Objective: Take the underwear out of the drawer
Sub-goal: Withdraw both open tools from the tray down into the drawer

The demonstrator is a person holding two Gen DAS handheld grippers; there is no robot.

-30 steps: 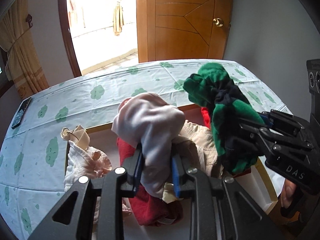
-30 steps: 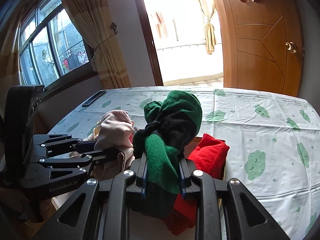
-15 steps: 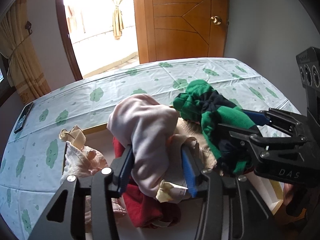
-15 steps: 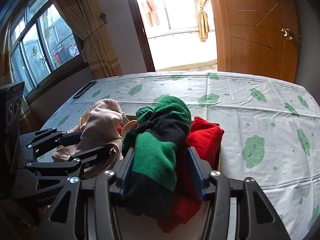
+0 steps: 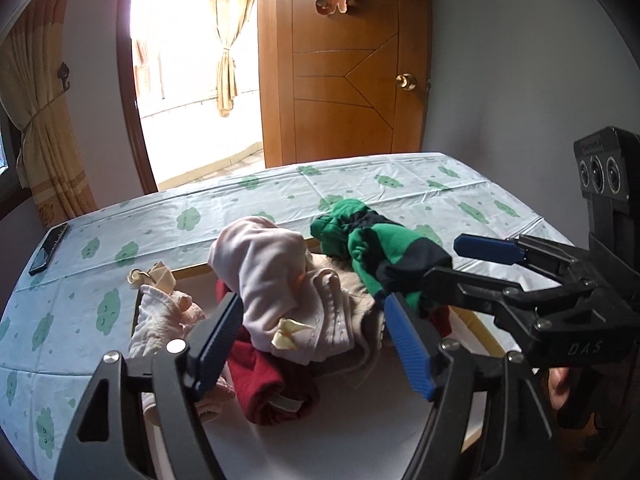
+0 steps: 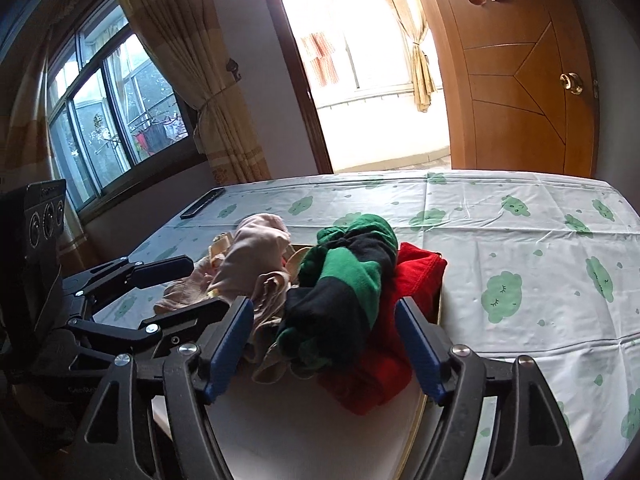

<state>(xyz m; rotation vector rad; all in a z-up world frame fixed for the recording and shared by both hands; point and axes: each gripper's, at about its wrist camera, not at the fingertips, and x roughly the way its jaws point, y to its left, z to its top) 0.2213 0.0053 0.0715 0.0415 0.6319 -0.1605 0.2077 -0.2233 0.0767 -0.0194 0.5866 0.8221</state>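
Underwear: pink piece (image 5: 272, 276) sat dead ahead between L fingers (image 5: 308, 344), green one (image 6: 340, 292) likewise for R fingers (image 6: 324, 344) — both pairs apart, opening, pads off cloth.

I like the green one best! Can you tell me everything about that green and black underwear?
The green and black underwear is soft knit cloth in broad green and dark bands, crumpled into a lump. It lies on top of the pile in the drawer, leaning on the red garment and the beige garment. The right gripper has its blue pads either side, jaws opening, not pressing it.
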